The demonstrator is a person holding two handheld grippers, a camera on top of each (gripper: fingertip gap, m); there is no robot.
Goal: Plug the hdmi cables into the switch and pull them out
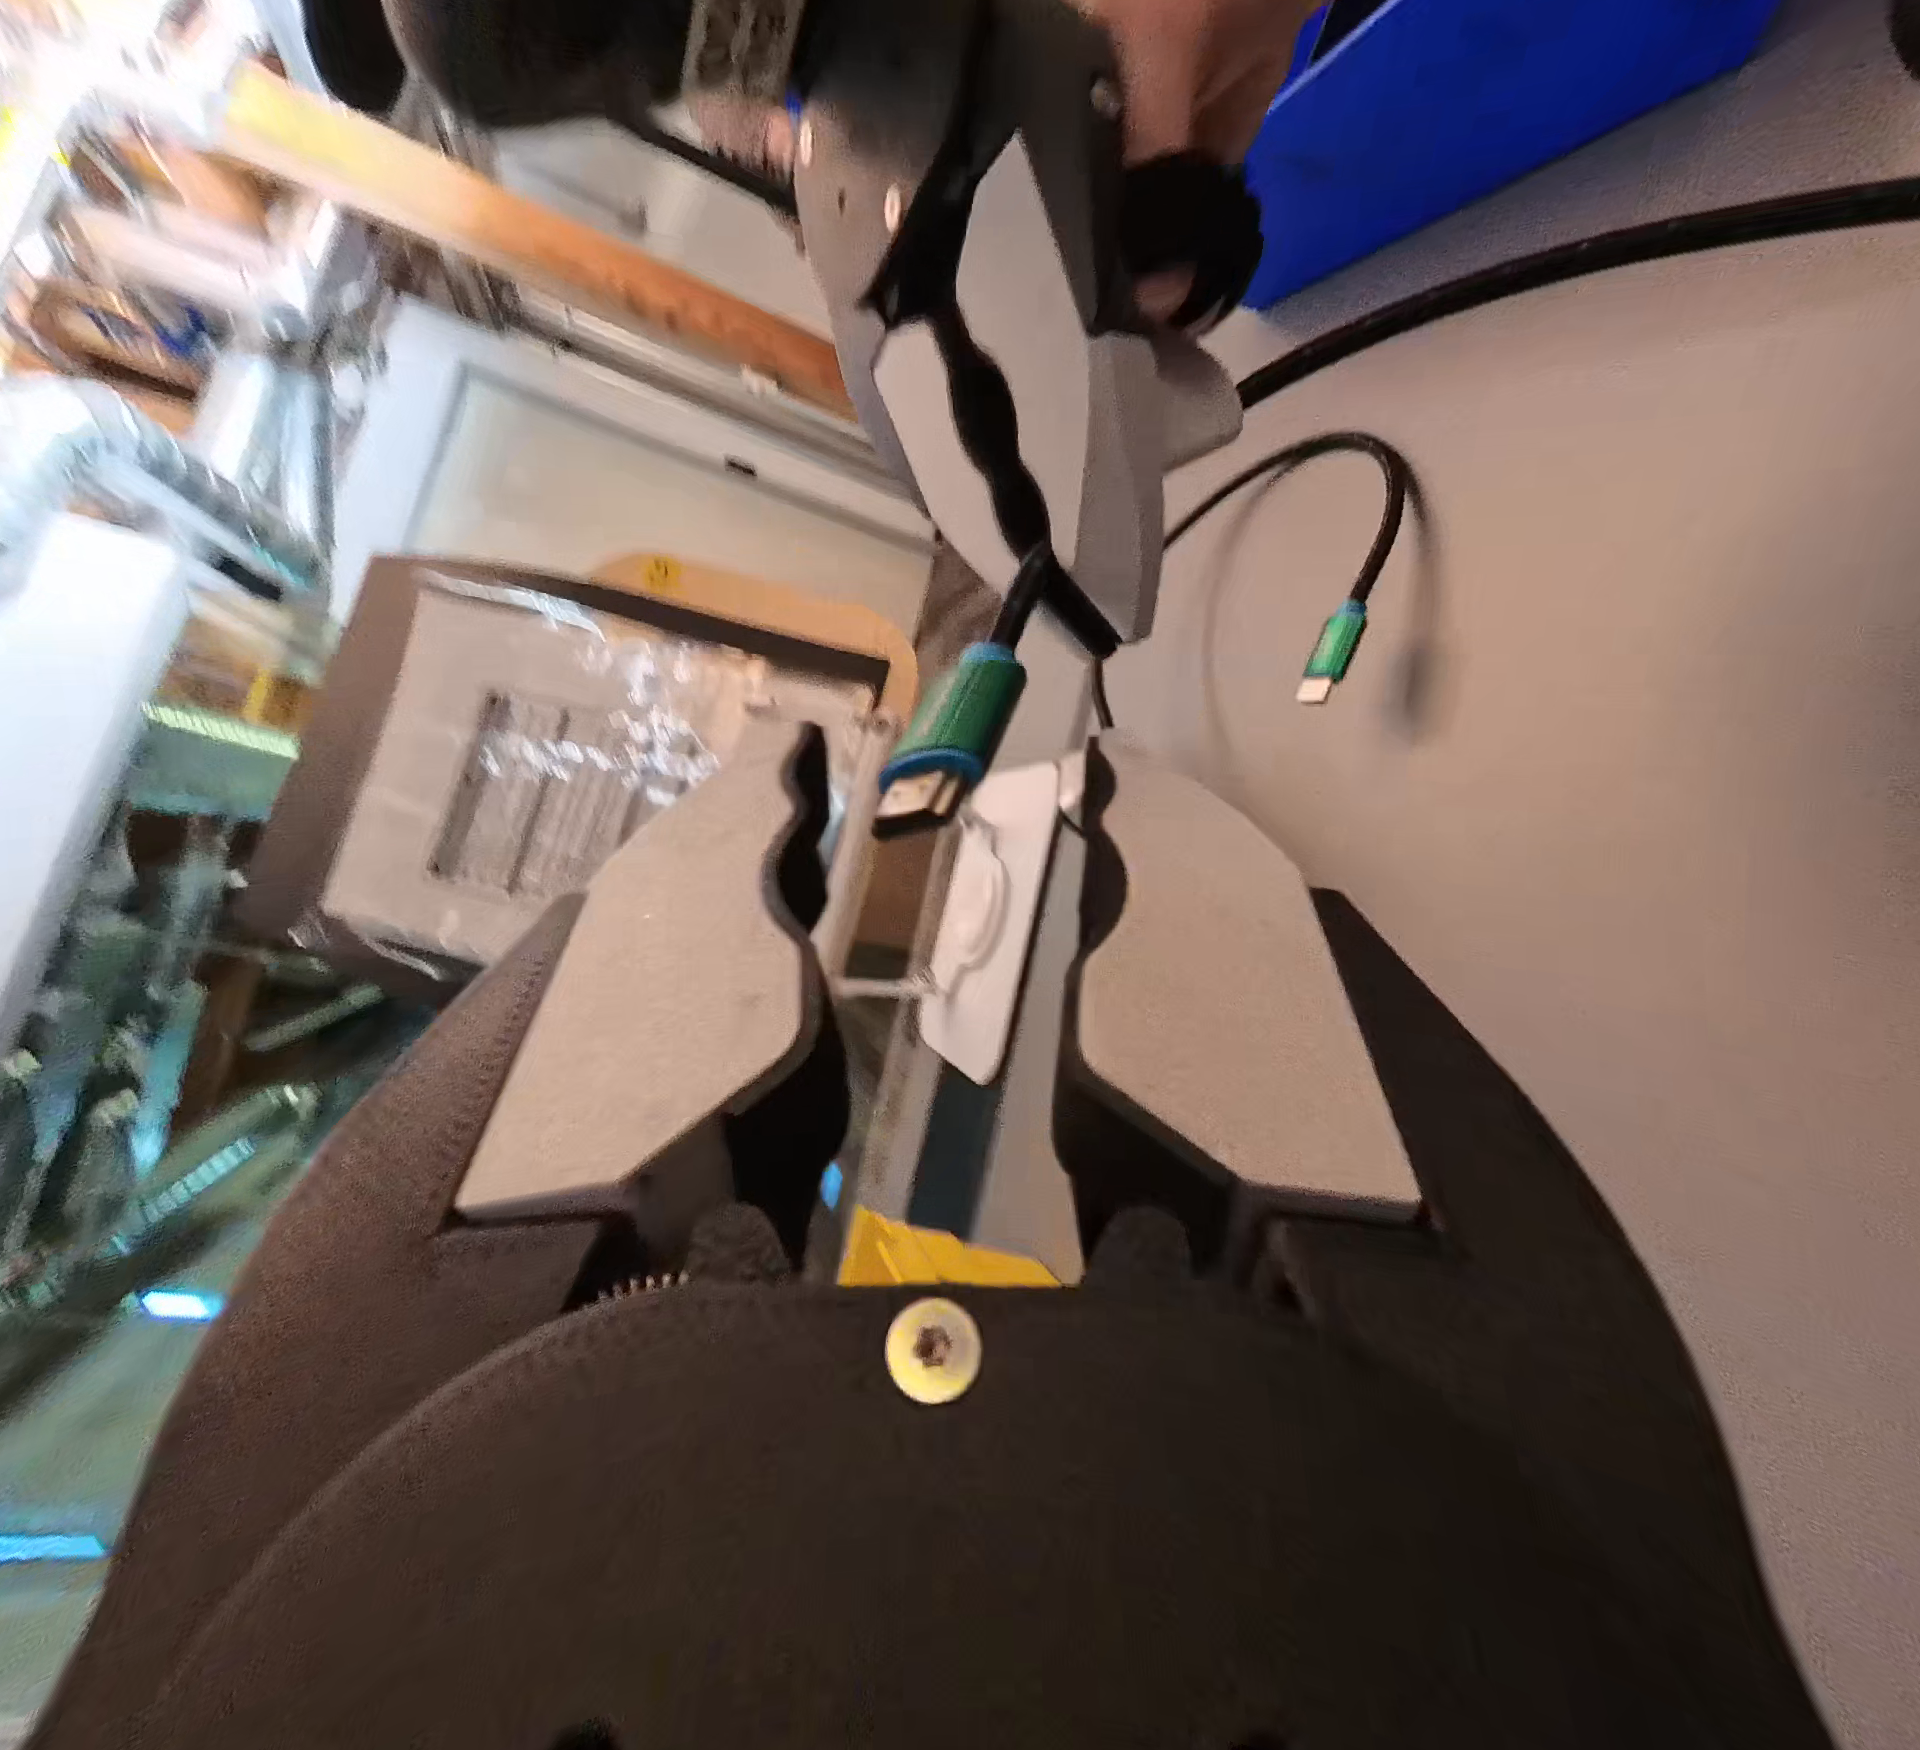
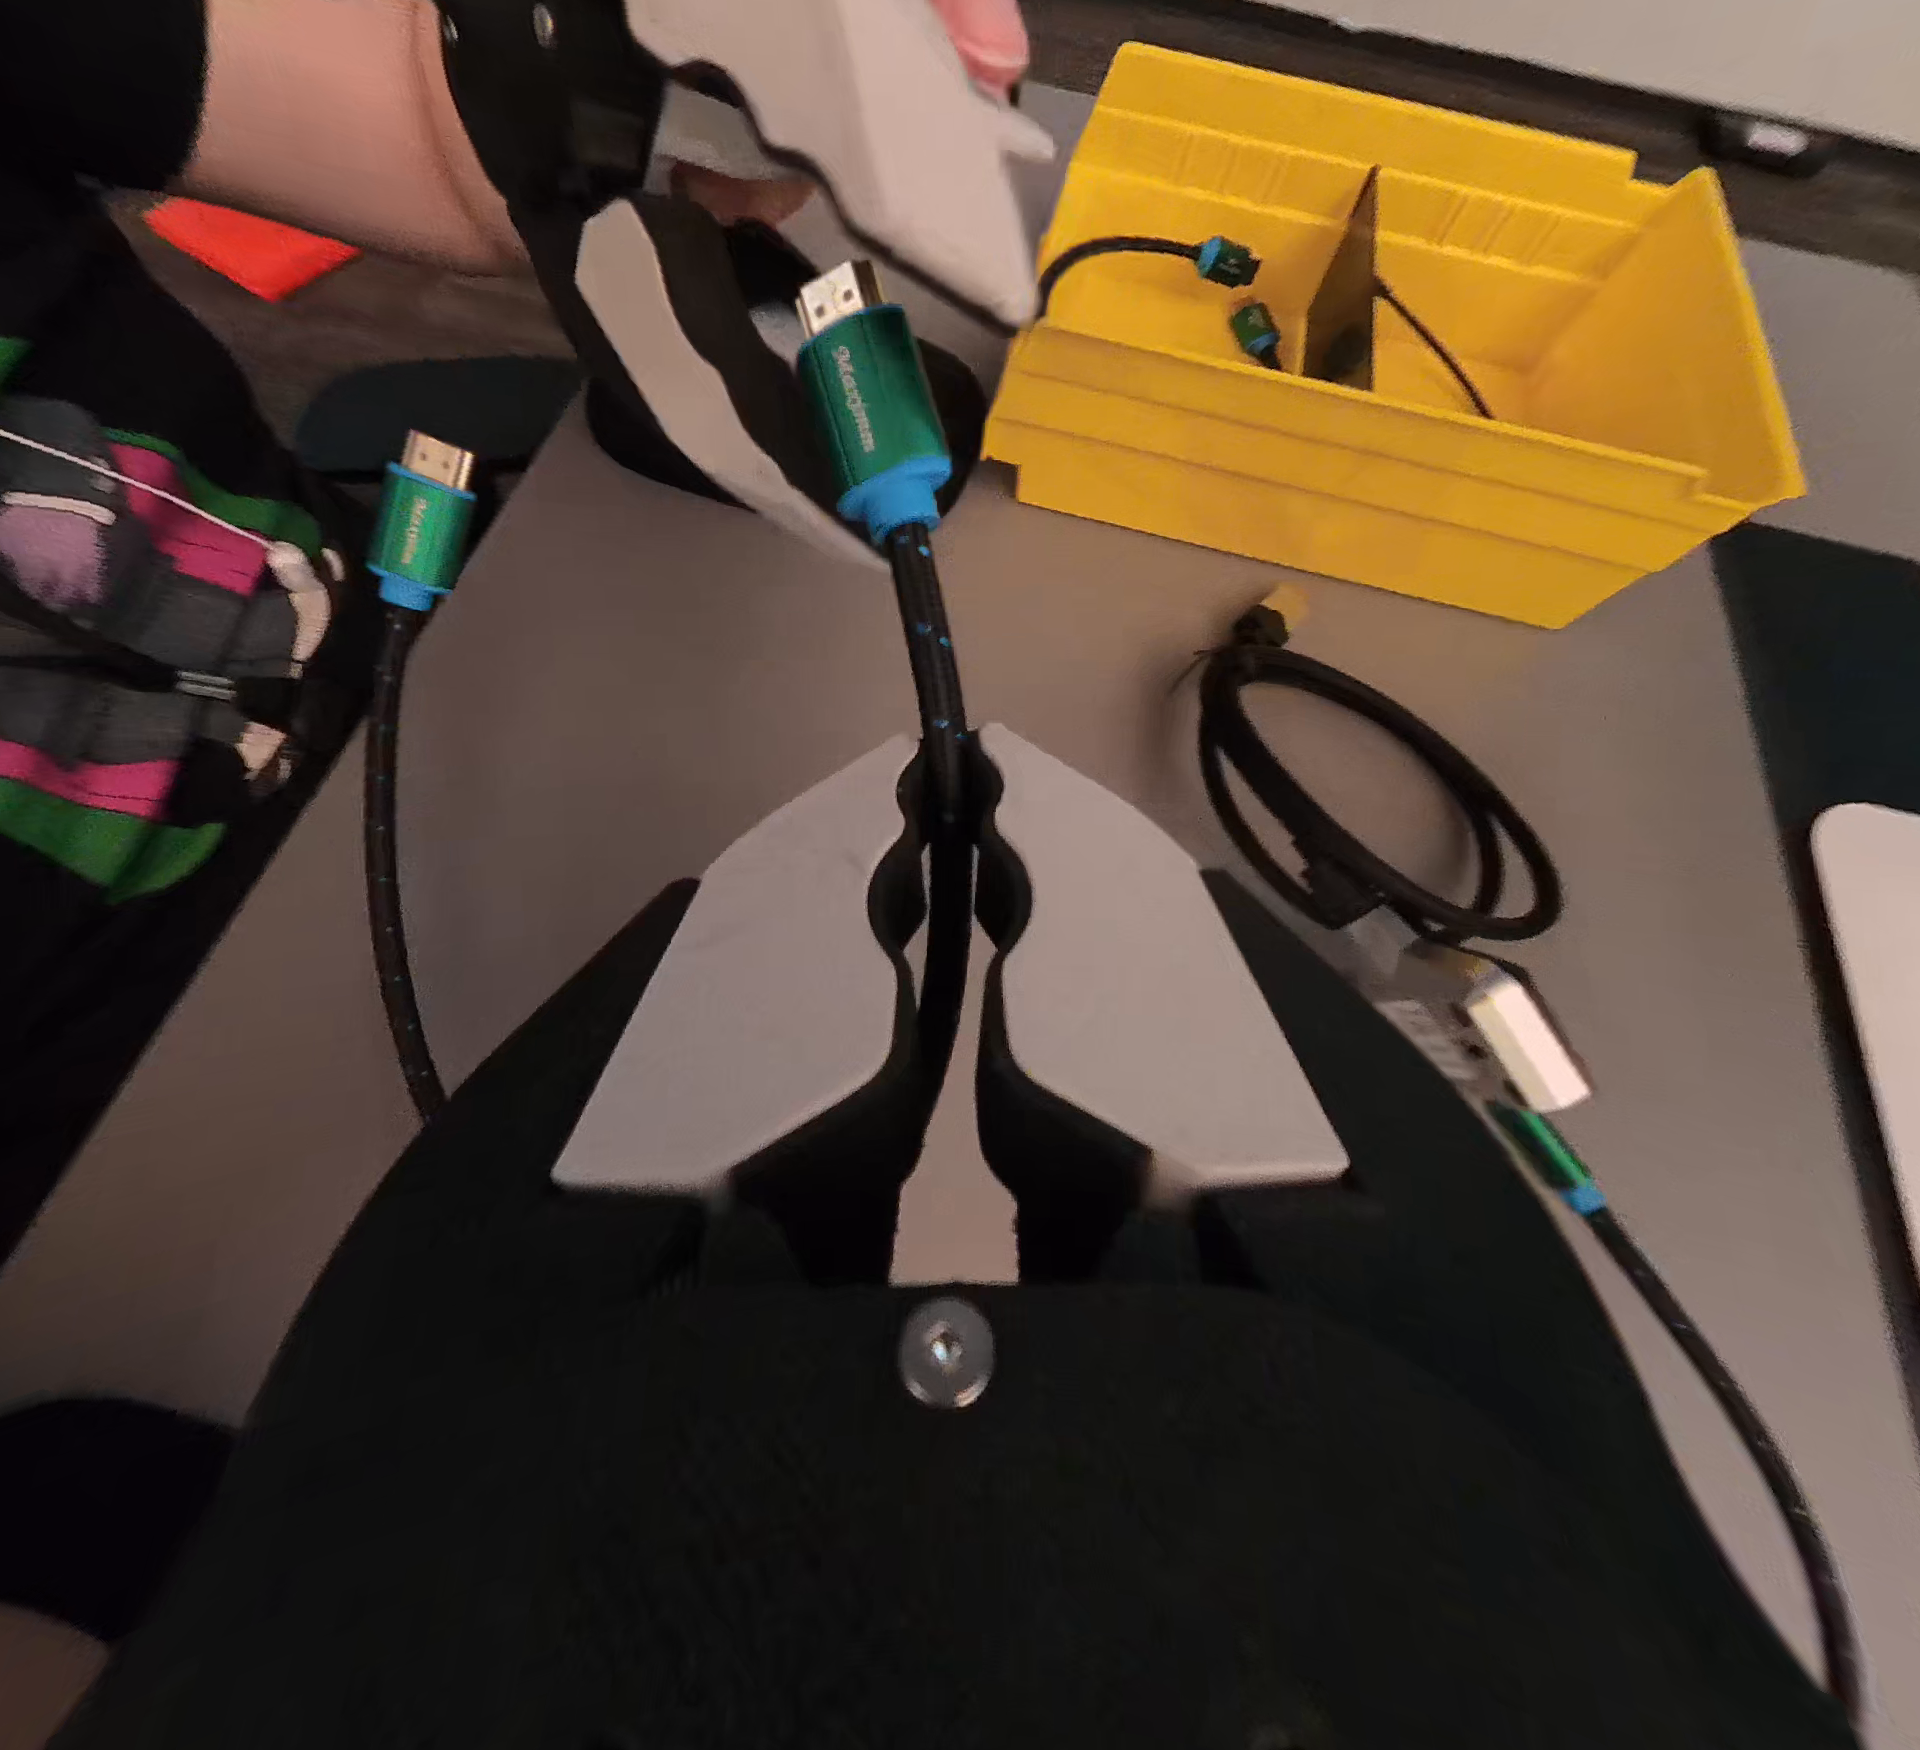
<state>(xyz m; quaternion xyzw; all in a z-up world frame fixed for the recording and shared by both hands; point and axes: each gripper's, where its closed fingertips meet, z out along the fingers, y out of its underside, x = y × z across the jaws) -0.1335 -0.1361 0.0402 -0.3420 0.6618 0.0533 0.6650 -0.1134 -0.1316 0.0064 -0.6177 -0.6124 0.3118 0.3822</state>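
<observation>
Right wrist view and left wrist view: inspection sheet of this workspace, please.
Surface: grey table.
Job's things: green HDMI plug raised off the table; switch lying at right, a plug seemingly in it.
Clutter: yellow bin holding two plugs; blue bin.
Grippers: right gripper shut on the braided cable below the plug; left gripper open, jaws either side of the plug's tip.
Cables: coiled black cable; second green plug at left, unplugged.
Surroundings: blurred shelving.

Green HDMI plug (image 2: 871, 412) upright, switch (image 2: 1475, 1040) on table
</observation>
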